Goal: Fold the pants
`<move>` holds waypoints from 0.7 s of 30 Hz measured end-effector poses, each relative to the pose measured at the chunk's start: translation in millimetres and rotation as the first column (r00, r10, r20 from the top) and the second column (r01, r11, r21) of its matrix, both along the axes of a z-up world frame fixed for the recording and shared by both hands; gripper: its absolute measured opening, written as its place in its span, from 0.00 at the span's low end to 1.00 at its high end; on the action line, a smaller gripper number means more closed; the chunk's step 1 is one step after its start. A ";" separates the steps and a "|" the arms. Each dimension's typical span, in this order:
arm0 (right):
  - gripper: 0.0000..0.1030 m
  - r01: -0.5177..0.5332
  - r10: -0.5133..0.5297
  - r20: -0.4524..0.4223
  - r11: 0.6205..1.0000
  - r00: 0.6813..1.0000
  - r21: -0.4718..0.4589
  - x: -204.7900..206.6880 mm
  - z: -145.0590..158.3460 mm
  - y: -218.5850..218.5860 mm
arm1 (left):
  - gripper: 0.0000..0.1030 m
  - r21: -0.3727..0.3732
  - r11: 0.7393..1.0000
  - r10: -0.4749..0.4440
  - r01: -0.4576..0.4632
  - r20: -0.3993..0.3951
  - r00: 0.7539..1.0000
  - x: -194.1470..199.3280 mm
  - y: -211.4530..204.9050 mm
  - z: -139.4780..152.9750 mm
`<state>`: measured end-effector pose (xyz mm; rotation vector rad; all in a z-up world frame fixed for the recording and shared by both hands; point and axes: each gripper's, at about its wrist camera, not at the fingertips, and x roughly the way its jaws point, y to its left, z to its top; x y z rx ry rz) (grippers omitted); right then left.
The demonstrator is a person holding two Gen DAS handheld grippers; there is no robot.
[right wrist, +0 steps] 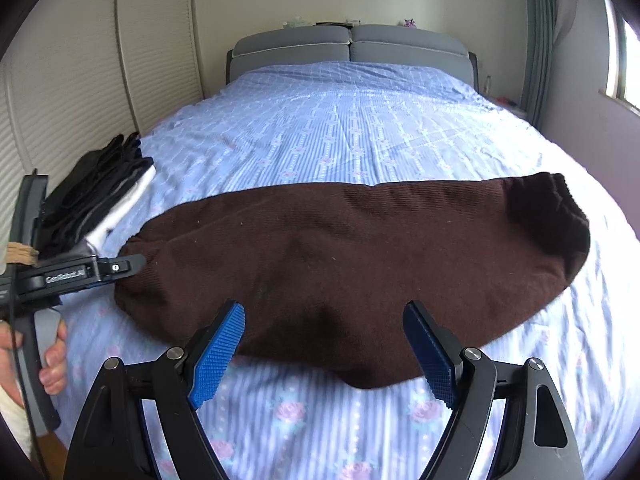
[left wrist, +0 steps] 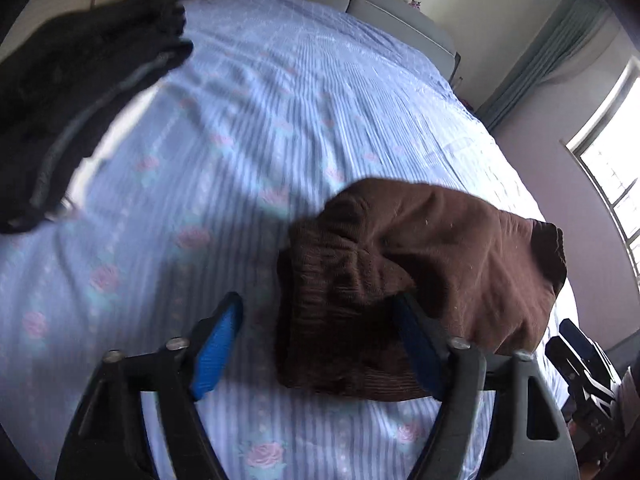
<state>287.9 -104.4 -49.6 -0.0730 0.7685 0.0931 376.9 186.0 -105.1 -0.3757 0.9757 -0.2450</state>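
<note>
Pants (right wrist: 352, 268) lie flat across the near part of the bed (right wrist: 360, 120). Right gripper (right wrist: 324, 344) hangs over their near edge, fingers wide apart, gripping nothing. Left gripper (left wrist: 320, 344) at the left cuff, fingers apart; cloth drapes over one finger (left wrist: 416, 344), not clamped.

pants (right wrist: 340, 264) | dark brown, folded lengthwise | flat, crosswise on bed (right wrist: 360, 120)
</note>
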 end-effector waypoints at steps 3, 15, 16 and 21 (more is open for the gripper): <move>0.80 0.013 -0.013 0.001 1.000 1.000 -0.021 -7.3 0.0 -5.7 | 0.38 0.169 0.986 0.001 0.005 -0.039 0.999 3.7 -18.3 -4.7; 0.80 0.158 -0.160 0.096 0.987 0.982 0.031 -32.5 23.1 -95.5 | 0.67 0.480 0.876 -0.068 -0.045 0.216 0.974 -48.2 -73.9 69.1; 0.80 0.179 -0.183 0.111 0.983 0.977 0.043 -31.9 29.3 -110.4 | 0.67 0.469 0.883 -0.084 -0.033 0.227 0.970 -49.7 -83.2 75.2; 0.80 0.244 -0.265 0.121 0.956 0.956 0.165 -13.4 47.8 -179.3 | 0.67 0.430 0.901 -0.184 0.058 0.257 0.949 -46.3 -145.8 85.8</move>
